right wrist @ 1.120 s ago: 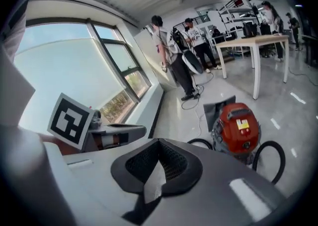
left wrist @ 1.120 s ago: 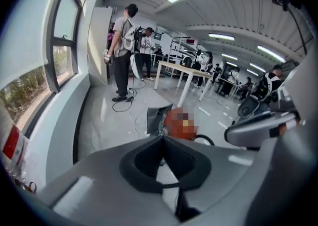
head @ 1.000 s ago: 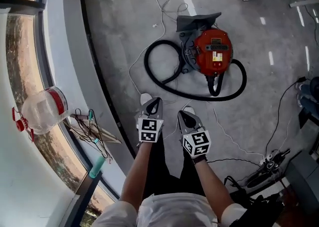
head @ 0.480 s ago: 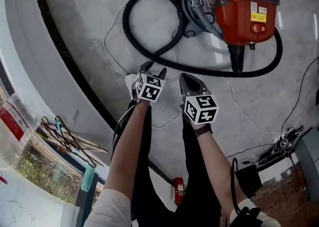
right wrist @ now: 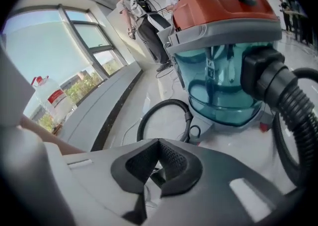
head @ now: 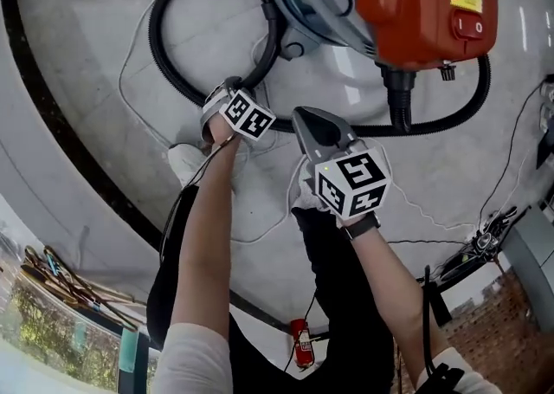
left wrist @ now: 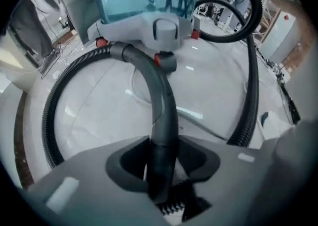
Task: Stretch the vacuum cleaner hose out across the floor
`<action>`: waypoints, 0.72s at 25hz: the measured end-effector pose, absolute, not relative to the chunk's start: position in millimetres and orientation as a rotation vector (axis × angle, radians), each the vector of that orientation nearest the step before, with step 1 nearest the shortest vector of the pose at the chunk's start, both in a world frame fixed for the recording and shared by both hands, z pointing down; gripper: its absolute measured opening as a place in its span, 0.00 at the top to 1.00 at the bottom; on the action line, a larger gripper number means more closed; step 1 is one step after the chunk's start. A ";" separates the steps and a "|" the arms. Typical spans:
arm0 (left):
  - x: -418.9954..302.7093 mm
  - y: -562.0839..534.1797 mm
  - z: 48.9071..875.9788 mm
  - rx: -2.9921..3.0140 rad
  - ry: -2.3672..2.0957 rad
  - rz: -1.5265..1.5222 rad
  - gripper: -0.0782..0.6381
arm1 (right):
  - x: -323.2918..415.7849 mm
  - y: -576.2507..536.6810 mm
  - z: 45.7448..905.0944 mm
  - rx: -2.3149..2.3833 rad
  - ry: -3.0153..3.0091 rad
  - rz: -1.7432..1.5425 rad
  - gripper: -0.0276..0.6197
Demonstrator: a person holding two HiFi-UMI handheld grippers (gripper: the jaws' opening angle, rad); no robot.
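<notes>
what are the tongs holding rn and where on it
The left tongs have just been closing on the black hose, at its smooth curved section; the right tongs are shut, empty.

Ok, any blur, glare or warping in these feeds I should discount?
Head view: sharp, but the floor bows toward the edges. Left gripper view: heavy fisheye, dark corners, hose soft close to the lens. Right gripper view: same bowing, window very bright, vacuum cleaner crisp.
</notes>
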State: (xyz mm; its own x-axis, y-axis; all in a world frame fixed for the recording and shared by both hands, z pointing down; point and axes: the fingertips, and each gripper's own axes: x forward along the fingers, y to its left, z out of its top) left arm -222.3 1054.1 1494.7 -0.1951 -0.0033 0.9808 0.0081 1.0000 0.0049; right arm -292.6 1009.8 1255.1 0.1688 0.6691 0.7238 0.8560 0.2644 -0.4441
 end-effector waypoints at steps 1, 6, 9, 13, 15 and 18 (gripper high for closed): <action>-220.8 1049.1 1498.6 -0.007 -1.744 -0.024 0.66 | -299.8 1004.6 1255.3 -1.455 -1.572 -0.254 0.96; -227.0 1018.9 1430.0 -0.006 -1.766 -0.305 0.68 | -310.4 980.0 1233.8 -1.397 -1.563 -0.280 0.96; -232.2 1002.5 1342.7 0.000 -1.860 -0.462 0.68 | -306.4 976.7 1177.6 -1.439 -1.548 -0.337 0.96; -237.5 967.8 1221.1 -0.007 -1.936 -0.643 0.68 | -309.6 978.6 1080.4 -1.453 -1.583 -0.323 0.95; -239.3 944.2 1164.1 -0.018 -1.969 -0.734 0.68 | -313.5 975.8 1035.9 -1.451 -1.593 -0.309 0.91; -239.4 908.9 1085.6 -0.034 -2.003 -0.812 0.68 | -318.0 964.7 979.1 -1.453 -1.601 -0.305 0.82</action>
